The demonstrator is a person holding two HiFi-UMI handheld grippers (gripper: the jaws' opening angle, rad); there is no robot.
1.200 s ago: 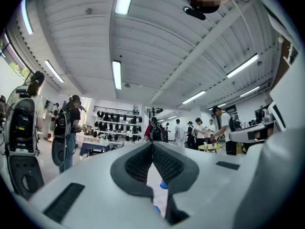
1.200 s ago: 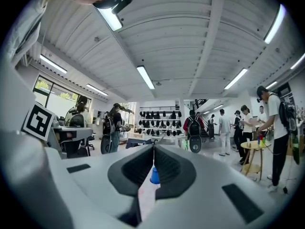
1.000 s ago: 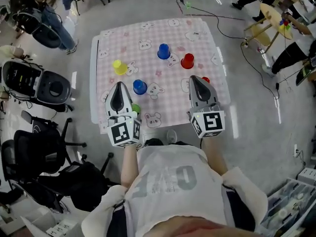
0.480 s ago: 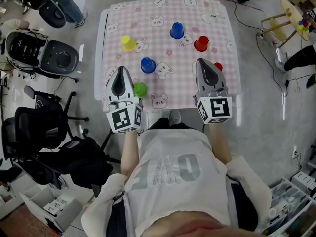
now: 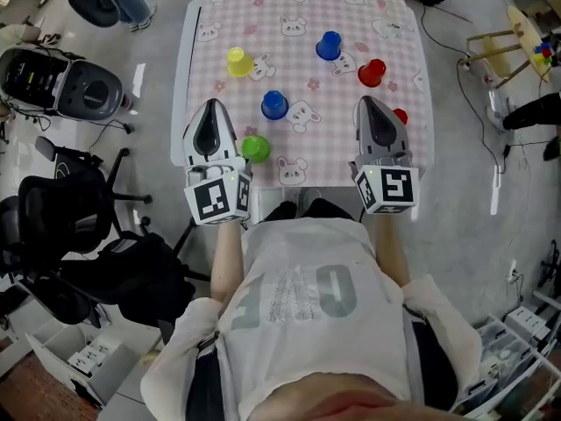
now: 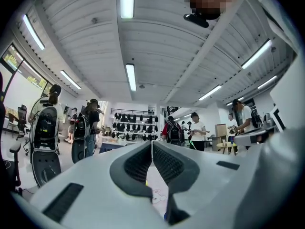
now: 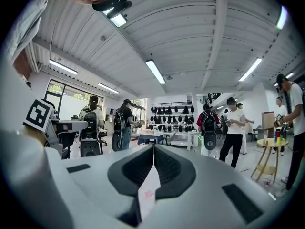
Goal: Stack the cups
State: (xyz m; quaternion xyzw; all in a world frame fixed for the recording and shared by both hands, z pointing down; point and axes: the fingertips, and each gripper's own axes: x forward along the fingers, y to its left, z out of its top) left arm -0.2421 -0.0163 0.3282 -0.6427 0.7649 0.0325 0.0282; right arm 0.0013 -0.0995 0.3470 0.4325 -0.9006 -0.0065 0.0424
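Observation:
Several upturned cups stand on the pink checked tablecloth [image 5: 337, 143]: a yellow cup [image 5: 237, 61], a far blue cup [image 5: 329, 46], a red cup [image 5: 372, 73], a nearer blue cup [image 5: 274, 105] and a green cup [image 5: 256, 148]. A second red cup [image 5: 401, 116] peeks out beside my right gripper [image 5: 368, 102]. My left gripper [image 5: 210, 104] hovers over the near left of the table, just left of the green cup. Both grippers are shut and empty; in the gripper views the left gripper [image 6: 152, 144] and the right gripper [image 7: 153, 149] have their jaws pressed together, pointing level across the room.
Black office chairs [image 5: 66, 235] and a grey-black seat [image 5: 57, 73] stand left of the table. Cables [image 5: 456, 77] run over the floor on the right, near a yellow stool [image 5: 526, 24]. People [image 7: 233, 130] stand about the room beyond the table.
The head view has shifted, so the table and cups sit higher in the picture. Both grippers stay shut near the table's near edge. No cup has moved on the cloth.

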